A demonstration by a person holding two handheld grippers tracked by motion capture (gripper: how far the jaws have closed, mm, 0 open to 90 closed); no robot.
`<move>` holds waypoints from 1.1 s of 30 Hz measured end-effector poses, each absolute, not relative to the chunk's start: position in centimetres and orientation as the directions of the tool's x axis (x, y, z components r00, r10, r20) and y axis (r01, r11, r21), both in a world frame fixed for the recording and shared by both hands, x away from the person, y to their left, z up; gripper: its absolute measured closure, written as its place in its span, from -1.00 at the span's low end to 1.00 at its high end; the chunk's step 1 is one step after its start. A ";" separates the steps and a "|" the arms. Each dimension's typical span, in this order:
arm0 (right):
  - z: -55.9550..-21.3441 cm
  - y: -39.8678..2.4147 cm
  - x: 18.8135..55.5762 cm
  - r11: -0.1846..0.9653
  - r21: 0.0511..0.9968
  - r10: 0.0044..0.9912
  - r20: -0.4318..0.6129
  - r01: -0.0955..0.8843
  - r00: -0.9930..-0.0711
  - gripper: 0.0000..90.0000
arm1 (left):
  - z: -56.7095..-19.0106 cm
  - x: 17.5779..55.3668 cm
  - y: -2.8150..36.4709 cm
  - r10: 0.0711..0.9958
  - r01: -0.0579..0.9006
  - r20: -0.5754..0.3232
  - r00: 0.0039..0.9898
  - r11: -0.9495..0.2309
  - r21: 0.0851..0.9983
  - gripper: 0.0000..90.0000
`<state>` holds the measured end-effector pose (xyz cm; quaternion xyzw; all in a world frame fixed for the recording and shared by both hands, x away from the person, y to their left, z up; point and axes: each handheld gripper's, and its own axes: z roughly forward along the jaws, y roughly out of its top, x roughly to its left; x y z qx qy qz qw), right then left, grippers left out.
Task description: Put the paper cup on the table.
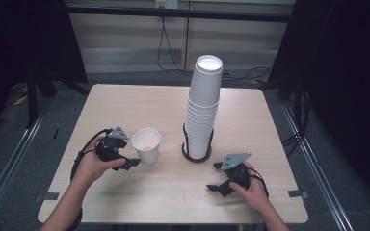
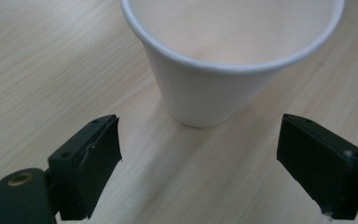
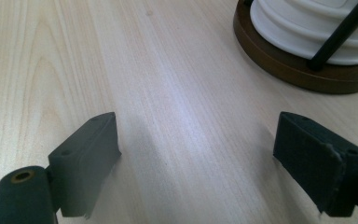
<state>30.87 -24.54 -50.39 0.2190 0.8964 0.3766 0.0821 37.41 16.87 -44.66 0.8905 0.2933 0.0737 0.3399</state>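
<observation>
A single white paper cup (image 1: 146, 144) stands upright on the wooden table (image 1: 125, 103), left of centre. My left gripper (image 1: 131, 155) sits just to its left, low over the table. In the left gripper view the cup (image 2: 223, 70) is ahead of the gripper (image 2: 198, 158), whose jaws stand apart with only bare wood between them. A tall stack of white cups (image 1: 204, 110) rises from a round brown holder (image 1: 196, 157) with black rods. My right gripper (image 1: 213, 176) rests open near the front right, short of the holder's base (image 3: 284, 65).
The table's front edge lies close behind both hands. Bare wood (image 3: 177, 93) stretches between the right gripper (image 3: 196, 154) and the holder. Black frames and cables stand beyond the far edge and at both sides.
</observation>
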 end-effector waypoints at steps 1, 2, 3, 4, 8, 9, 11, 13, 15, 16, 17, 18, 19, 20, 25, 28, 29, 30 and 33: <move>-50.4 -24.5 30.9 0.621 0.711 0.454 0.018 0.331 -0.891 -0.70 | -44.7 37.4 17.0 0.575 0.471 -0.064 0.816 -0.596 0.651 -0.71; -50.4 -24.5 30.9 0.620 0.711 0.454 0.018 0.331 -0.891 -0.70 | -44.7 37.3 17.1 0.576 0.475 -0.070 0.814 -0.591 0.652 -0.71; -50.4 -24.5 30.9 0.620 0.711 0.455 0.018 0.331 -0.890 -0.70 | -44.8 37.2 17.3 0.575 0.476 -0.074 0.815 -0.591 0.651 -0.71; -50.4 -24.5 30.9 0.620 0.711 0.454 0.018 0.331 -0.891 -0.70 | -44.9 37.2 17.4 0.579 0.477 -0.072 0.812 -0.588 0.653 -0.70; -50.4 -24.5 30.9 0.621 0.711 0.454 0.018 0.331 -0.891 -0.70 | -45.3 36.8 17.8 0.583 0.480 -0.073 0.809 -0.585 0.654 -0.70; -50.4 -24.5 30.9 0.621 0.711 0.454 0.017 0.330 -0.891 -0.70 | -45.4 36.7 18.0 0.583 0.481 -0.075 0.809 -0.582 0.656 -0.70; -50.4 -24.5 30.9 0.620 0.711 0.454 0.018 0.331 -0.891 -0.70 | -45.6 36.5 18.2 0.581 0.483 -0.082 0.810 -0.580 0.656 -0.70; -50.4 -24.5 30.9 0.621 0.711 0.454 0.018 0.331 -0.891 -0.70 | -45.8 36.3 18.4 0.585 0.483 -0.078 0.807 -0.578 0.658 -0.70; -50.4 -24.5 30.9 0.621 0.711 0.454 0.018 0.331 -0.891 -0.70 | -45.9 36.1 18.7 0.585 0.481 -0.080 0.807 -0.574 0.662 -0.69; -50.4 -24.5 30.9 0.620 0.711 0.454 0.017 0.331 -0.891 -0.70 | -46.1 36.0 18.8 0.590 0.486 -0.084 0.803 -0.567 0.664 -0.69; -50.4 -24.5 30.9 0.620 0.711 0.454 0.017 0.331 -0.891 -0.70 | -46.2 36.0 18.9 0.590 0.491 -0.092 0.802 -0.564 0.664 -0.69; -50.4 -24.5 30.9 0.620 0.711 0.454 0.018 0.331 -0.891 -0.70 | -46.4 35.9 19.1 0.589 0.489 -0.085 0.804 -0.572 0.659 -0.69; -50.4 -24.5 30.9 0.621 0.711 0.454 0.017 0.330 -0.891 -0.70 | -46.6 35.9 19.2 0.594 0.495 -0.087 0.799 -0.569 0.657 -0.69; -50.4 -24.5 30.9 0.620 0.711 0.454 0.018 0.331 -0.891 -0.70 | -46.7 35.8 19.3 0.595 0.498 -0.091 0.799 -0.569 0.654 -0.68; -50.4 -24.5 30.9 0.621 0.711 0.454 0.018 0.331 -0.891 -0.70 | -47.4 35.3 20.0 0.605 0.502 -0.089 0.792 -0.560 0.659 -0.68; -50.4 -24.5 30.9 0.620 0.711 0.454 0.018 0.331 -0.891 -0.70 | -47.8 35.0 20.4 0.613 0.507 -0.094 0.784 -0.547 0.666 -0.68; -50.4 -24.5 30.9 0.620 0.711 0.454 0.018 0.331 -0.891 -0.70 | -48.0 35.0 20.6 0.616 0.512 -0.099 0.782 -0.543 0.666 -0.69; -50.4 -24.5 30.9 0.620 0.711 0.454 0.017 0.331 -0.891 -0.70 | -48.2 34.9 20.7 0.617 0.510 -0.092 0.781 -0.547 0.664 -0.69; -50.4 -24.5 30.9 0.621 0.711 0.454 0.018 0.330 -0.891 -0.70 | -48.5 34.6 21.1 0.622 0.514 -0.089 0.778 -0.548 0.660 -0.68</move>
